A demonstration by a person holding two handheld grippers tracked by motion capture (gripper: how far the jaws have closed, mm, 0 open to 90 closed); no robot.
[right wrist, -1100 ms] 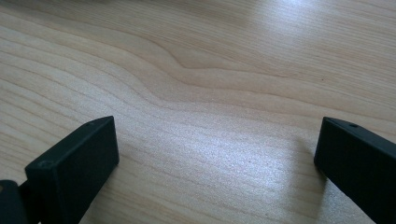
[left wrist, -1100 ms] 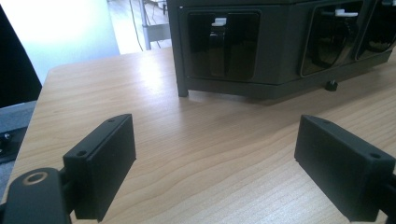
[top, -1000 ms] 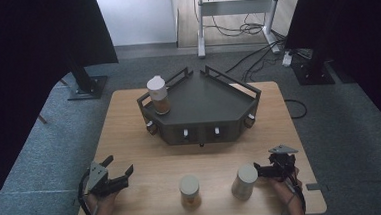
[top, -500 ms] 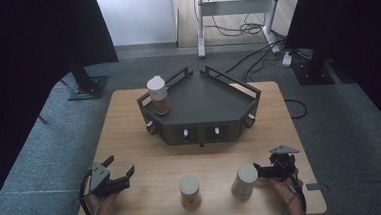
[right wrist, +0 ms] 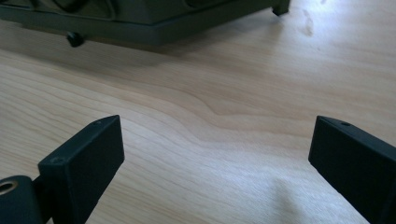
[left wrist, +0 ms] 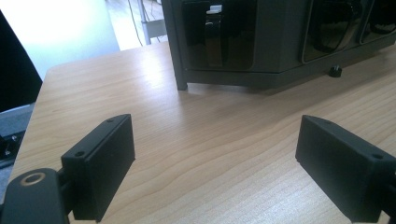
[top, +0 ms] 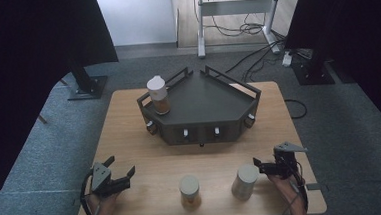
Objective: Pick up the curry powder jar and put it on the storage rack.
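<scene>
— Ahead of the right claw (top: 260,167), from the high view?
— Grey jar (top: 244,181) just off its tips, amber jar (top: 189,190) beyond. One jar (top: 158,94) is already on the rack (top: 203,104); two remain.
— Left gripper view?
— Left claw (left wrist: 215,154) spread, empty.
— Right gripper view?
— Jaws just narrowed slightly, still apart, only table (right wrist: 224,93) between them.

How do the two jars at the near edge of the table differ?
The middle jar shows amber contents under a pale lid; the right jar looks pale grey all over. The right jar sits just beside the right gripper; the middle jar stands apart from both grippers. Both stand upright on the table.
</scene>
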